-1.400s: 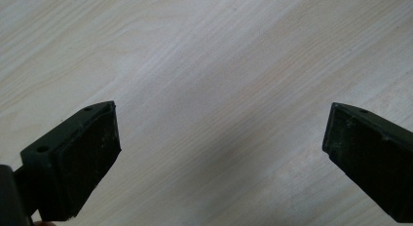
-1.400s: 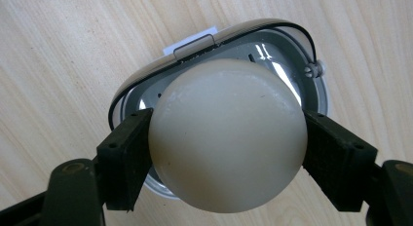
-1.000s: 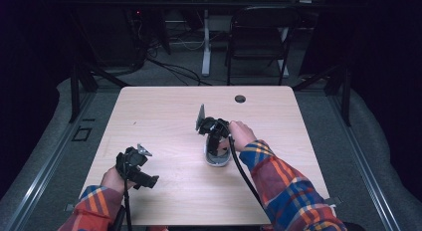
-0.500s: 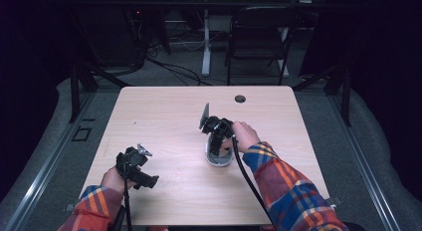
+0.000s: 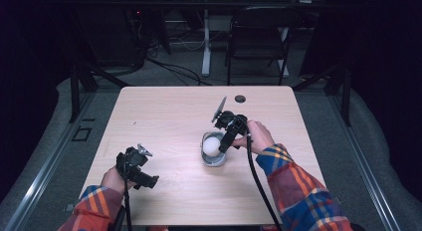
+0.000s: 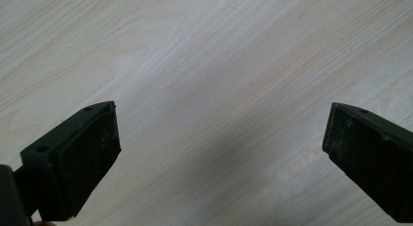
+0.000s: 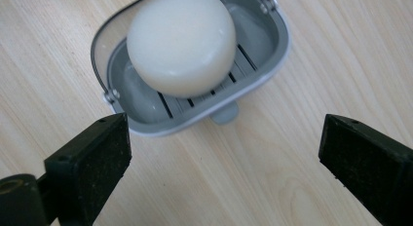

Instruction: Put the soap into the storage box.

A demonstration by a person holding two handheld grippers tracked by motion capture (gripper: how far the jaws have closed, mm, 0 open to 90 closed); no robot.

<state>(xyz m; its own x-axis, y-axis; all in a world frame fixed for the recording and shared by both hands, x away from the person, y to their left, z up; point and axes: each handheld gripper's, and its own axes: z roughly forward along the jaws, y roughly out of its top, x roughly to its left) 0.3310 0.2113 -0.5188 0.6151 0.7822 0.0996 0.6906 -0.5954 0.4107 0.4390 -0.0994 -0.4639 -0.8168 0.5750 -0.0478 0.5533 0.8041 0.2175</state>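
- Right gripper (image 7: pixel 224 153): jaws spread wide with nothing between the pads; they have just been opening. In the right gripper view bare table (image 7: pixel 311 65) lies between them.
- Key relation: the soap dish (image 7: pixel 272 46) sits ahead of those jaws toward 12 o'clock, just beyond the tips and apart from them. Its long axis runs roughly from 8 to 2 o'clock in that view. The round white soap bar (image 7: pixel 181 41) rests on the slatted floor of the dish, toward its far end.
- Left gripper (image 6: pixel 219 158): jaws likewise spread, empty, over bare wood.
- Nearer hand: in the high view the right gripper (image 5: pixel 225 136) hangs at the dish's 2 o'clock edge; the left gripper (image 5: pixel 137 167) is well apart at its 8 o'clock.
- View difference: the right gripper view shows the slats, hinge pins and a small tab on the near rim. The high view gives both hands' standing relative to the dish (image 5: pixel 213 160).
- Judgement: the soap appears set down and released.
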